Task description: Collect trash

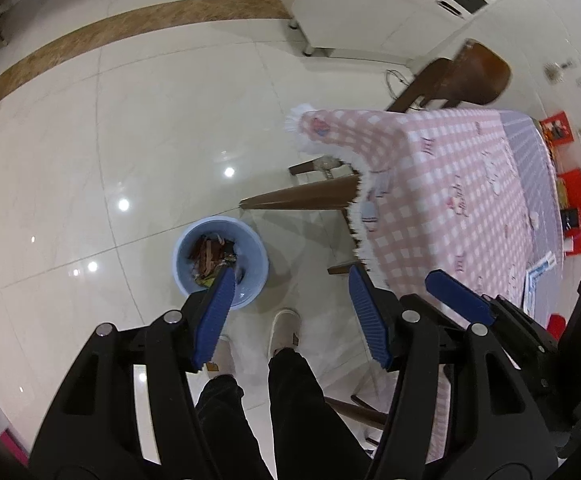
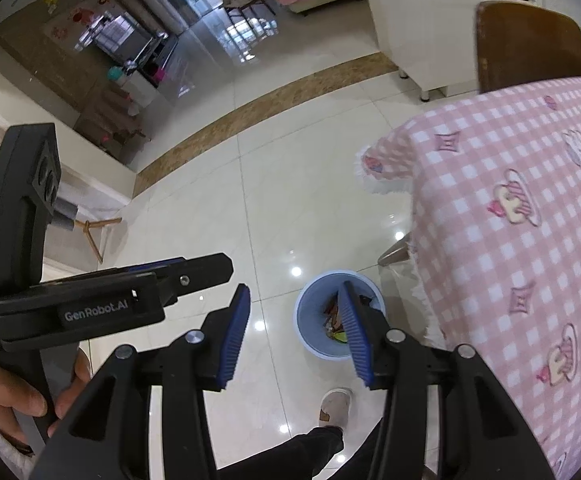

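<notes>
A light blue trash bin (image 1: 250, 258) stands on the tiled floor beside the table and holds several brown and dark wrappers (image 1: 210, 256). It also shows in the right wrist view (image 2: 314, 320). My left gripper (image 1: 290, 276) is open and empty, high above the floor, with its left fingertip over the bin. My right gripper (image 2: 294, 292) is open and empty, also high, with its right fingertip over the bin. The right gripper's blue finger (image 1: 458, 296) shows in the left wrist view. The left gripper's body (image 2: 90, 304) shows in the right wrist view.
A table with a pink checked cloth (image 1: 450, 184) (image 2: 510, 220) stands to the right. A brown chair (image 1: 474, 76) sits behind it. A white cabinet (image 1: 354, 4) stands at the back. The person's legs and slippers (image 1: 284, 332) are below. Red boxes (image 1: 578, 192) lie far right.
</notes>
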`<state>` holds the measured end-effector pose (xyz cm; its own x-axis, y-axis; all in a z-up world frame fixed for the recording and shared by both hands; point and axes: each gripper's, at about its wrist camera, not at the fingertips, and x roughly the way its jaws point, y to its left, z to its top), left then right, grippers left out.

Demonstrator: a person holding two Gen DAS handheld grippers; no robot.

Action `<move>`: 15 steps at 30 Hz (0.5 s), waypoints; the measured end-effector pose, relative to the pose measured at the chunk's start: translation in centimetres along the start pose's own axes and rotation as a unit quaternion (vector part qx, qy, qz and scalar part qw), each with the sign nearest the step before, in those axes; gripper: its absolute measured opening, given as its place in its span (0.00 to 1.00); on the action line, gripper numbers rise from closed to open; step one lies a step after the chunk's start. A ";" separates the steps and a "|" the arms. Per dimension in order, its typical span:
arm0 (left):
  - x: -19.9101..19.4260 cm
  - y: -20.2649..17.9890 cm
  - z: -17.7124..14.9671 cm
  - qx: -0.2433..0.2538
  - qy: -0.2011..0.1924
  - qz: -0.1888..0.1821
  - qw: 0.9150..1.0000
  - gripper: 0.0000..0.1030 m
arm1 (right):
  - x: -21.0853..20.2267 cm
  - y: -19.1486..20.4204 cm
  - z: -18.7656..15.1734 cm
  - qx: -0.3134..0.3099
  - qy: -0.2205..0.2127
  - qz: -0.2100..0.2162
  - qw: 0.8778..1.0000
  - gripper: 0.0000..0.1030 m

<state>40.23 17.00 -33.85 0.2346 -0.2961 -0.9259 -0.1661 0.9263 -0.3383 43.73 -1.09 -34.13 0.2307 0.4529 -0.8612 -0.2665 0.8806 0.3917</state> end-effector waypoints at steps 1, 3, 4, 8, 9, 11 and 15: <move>0.0 -0.8 0.0 0.007 0.001 -0.002 1.000 0.57 | -0.4 -0.4 -0.2 0.005 -0.004 -0.003 1.000 0.45; 0.0 -2.7 0.0 0.026 0.001 -0.009 1.000 0.57 | -1.8 -1.7 -0.6 0.021 -0.015 -0.011 1.000 0.45; 0.0 -3.8 0.0 0.035 0.001 -0.012 0.999 0.57 | -2.5 -2.5 -0.9 0.030 -0.021 -0.014 0.999 0.46; 0.4 -9.2 -0.4 0.081 0.004 -0.027 0.996 0.57 | -5.5 -6.4 -2.2 0.071 -0.046 -0.031 0.996 0.48; 0.6 -10.5 -0.6 0.091 0.006 -0.030 0.995 0.57 | -6.1 -7.3 -2.6 0.079 -0.051 -0.035 0.995 0.48; 1.1 -13.5 -1.1 0.115 0.008 -0.036 0.993 0.57 | -7.9 -10.3 -3.7 0.108 -0.065 -0.048 0.991 0.48; 3.1 -20.8 -2.5 0.162 0.020 -0.056 0.985 0.57 | -11.9 -17.2 -6.6 0.169 -0.089 -0.083 0.978 0.48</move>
<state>41.97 -3.77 -30.09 0.1949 -0.4041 -0.8937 0.1739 0.9110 -0.3740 39.38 -22.53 -32.71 0.4123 0.2903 -0.8636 0.1066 0.9260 0.3622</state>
